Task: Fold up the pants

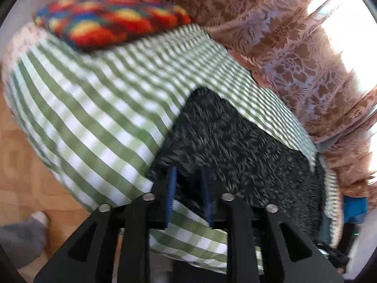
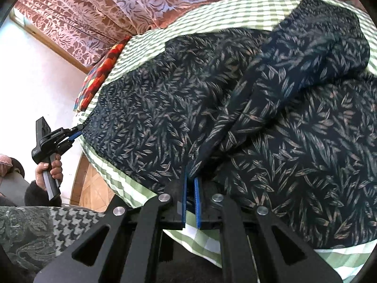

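— Where the pants (image 2: pixel 188 108) lie flat on the checked sheet (image 1: pixel 94 108), what does your right gripper (image 2: pixel 190 179) have?

— Your jaws there are clamped on a raised fold of the pants, near the bed's edge.

— And your left gripper (image 1: pixel 187 176)?

— Your jaws stand a little apart at the far corner of the pants; the blurred picture does not show cloth pinched between them. Your hand (image 2: pixel 50 168) holds its handle. A bright pillow (image 1: pixel 113 26) lies beyond, a patterned curtain (image 1: pixel 282 47) behind.
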`<state>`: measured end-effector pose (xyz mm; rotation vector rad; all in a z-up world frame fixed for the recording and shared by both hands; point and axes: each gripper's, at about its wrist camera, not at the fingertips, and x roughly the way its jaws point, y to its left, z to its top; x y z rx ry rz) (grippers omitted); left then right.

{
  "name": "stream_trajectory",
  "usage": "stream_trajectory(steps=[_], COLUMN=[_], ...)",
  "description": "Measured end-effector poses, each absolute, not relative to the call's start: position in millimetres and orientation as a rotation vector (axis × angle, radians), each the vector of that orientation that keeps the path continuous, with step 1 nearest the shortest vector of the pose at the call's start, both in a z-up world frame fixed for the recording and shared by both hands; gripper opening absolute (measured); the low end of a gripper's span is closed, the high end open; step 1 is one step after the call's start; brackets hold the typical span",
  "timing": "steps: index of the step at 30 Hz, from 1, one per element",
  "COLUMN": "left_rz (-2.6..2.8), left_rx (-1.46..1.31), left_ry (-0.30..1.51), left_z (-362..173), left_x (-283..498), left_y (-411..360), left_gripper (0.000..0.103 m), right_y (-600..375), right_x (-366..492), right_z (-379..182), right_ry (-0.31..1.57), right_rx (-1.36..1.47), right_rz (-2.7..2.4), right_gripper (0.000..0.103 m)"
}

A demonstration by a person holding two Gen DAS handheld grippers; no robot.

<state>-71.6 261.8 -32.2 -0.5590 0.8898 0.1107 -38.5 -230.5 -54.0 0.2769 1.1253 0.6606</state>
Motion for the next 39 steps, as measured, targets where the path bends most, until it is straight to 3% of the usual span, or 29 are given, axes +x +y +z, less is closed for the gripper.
stream_trajectory(steps=[6, 7, 9, 12, 15, 18, 20, 30, 33, 36, 37, 39], left_rz=[-0.018, -0.070, -0.212, -0.397, -0.565, -0.687, -0.749, -0.904, -0.927, -0.911, -0.897, -0.879], left_rx=[-0.422, -0.397, -0.360, -0.305, -0.271, -0.250, -0.230, -0.081, -0.032, 0.006, 0.021, 0.043], left_ry=[0.834, 0.832, 0.836, 0.874, 0.911, 0.923, 0.924, 0.955, 0.953, 0.964, 0.966, 0.963], left_z=[-8, -6, -5, -12, -21, -25, -27, -39, -41, -48, -50, -54], left_x=[-61, -58, -49, -34, -22, -16, -13, -16, -19, -19, -17, -16], left_y=[216, 203, 171, 120, 71, 29, 6, -68, -85, -96, -100, -105], left_gripper=[0.033, 0.042, 0.045, 0.045, 0.045, 0.045, 0.054, 0.055, 0.055, 0.051, 0.040, 0.028], right_y=[-230, -235, -250, -282, -311, -322, -323, -317, -321, -326, -328, -335], right_x=[-34, -34, -31, -9, 33, 87, 128, 260, 280, 289, 290, 288], right_z=[-58, -53, -42, -17, 4, 9, 5, -29, -43, -56, -55, -52], right_ry=[1.176, 1.168, 1.145, 1.070, 0.998, 0.967, 0.974, 1.040, 1.080, 1.119, 1.114, 1.115], right_rx=[0.266, 0.260, 0.253, 0.275, 0.300, 0.314, 0.324, 0.264, 0.260, 0.212, 0.198, 0.205], right_rz=[0.669, 0.660, 0.628, 0.519, 0.356, 0.261, 0.209, -0.025, -0.080, -0.129, -0.130, -0.126], right_gripper=[0.010, 0.020, 0.034, 0.038, 0.054, 0.054, 0.056, 0.068, 0.066, 0.037, 0.020, 0.006])
